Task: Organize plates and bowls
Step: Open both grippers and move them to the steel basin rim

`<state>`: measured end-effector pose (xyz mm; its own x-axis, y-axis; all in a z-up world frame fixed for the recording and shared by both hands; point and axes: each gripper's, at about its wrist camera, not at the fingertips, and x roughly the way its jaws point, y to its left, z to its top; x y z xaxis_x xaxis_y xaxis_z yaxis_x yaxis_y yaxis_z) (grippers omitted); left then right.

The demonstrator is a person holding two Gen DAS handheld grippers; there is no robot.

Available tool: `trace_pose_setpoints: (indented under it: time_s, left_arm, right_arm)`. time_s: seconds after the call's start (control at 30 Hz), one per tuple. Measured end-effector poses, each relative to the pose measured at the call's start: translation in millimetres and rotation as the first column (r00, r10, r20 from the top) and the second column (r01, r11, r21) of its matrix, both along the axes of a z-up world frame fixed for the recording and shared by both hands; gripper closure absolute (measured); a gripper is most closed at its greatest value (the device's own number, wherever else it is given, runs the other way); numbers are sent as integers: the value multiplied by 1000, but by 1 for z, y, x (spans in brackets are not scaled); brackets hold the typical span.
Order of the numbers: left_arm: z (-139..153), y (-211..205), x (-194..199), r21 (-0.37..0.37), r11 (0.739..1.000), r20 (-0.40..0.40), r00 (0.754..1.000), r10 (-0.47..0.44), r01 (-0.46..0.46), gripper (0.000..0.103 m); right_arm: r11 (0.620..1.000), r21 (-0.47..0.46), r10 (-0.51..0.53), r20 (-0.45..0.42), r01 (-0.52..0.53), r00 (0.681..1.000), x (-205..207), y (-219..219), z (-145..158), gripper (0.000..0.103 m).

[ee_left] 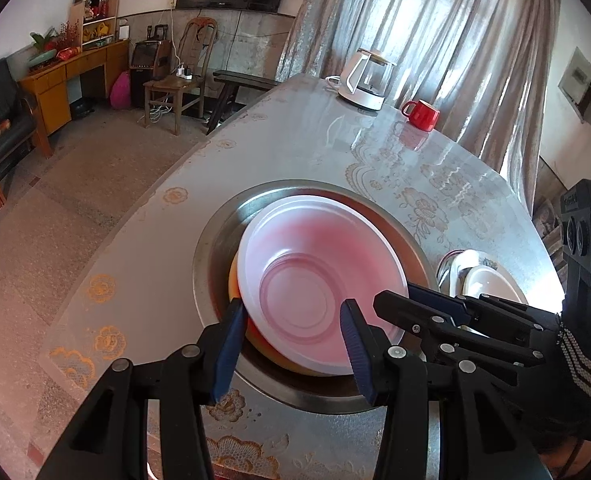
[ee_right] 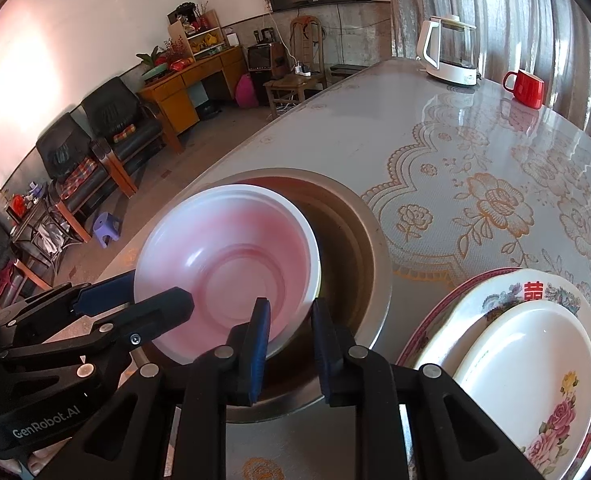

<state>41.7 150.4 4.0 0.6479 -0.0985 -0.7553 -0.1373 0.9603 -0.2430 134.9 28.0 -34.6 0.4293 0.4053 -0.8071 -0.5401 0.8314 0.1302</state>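
Observation:
A white bowl with a pink tint [ee_left: 315,264] [ee_right: 231,248] sits tilted inside a wide steel basin [ee_left: 215,240] [ee_right: 371,248], over an orange bowl [ee_left: 233,280] whose edge peeks out underneath. My left gripper [ee_left: 293,312] [ee_right: 159,288] straddles the bowl's near left rim, one blue pad outside and one inside, closed on it. On the near right rim, my right gripper [ee_right: 289,308] [ee_left: 395,295] is clamped narrowly, with one pad inside the bowl and one outside.
A stack of plates [ee_right: 535,292] [ee_left: 491,284], white on floral, lies right of the basin at the table's near edge. A glass kettle [ee_left: 367,76] [ee_right: 451,56] and a red mug [ee_left: 421,114] [ee_right: 525,86] stand at the far end. The table's left edge drops to the floor.

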Motion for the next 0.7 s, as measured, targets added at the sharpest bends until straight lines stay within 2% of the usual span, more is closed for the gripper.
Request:
trace_pose_setpoints:
  time_s: [0.27, 0.47, 0.7]
  left_arm:
    - [5, 0, -5, -3, 1000, 13, 1000, 6, -6, 55]
    - [9, 6, -12, -23, 1000, 35, 999, 22, -21, 55]
    - [12, 29, -21, -60, 995, 55, 995, 83, -80, 55]
  right_arm:
    - [1000, 9, -7, 0, 7, 1000, 0, -3, -1, 82]
    - [998, 59, -27, -2, 27, 1000, -2, -16, 4, 79]
    - [994, 92, -53, 18, 51, 998, -6, -32, 10, 79]
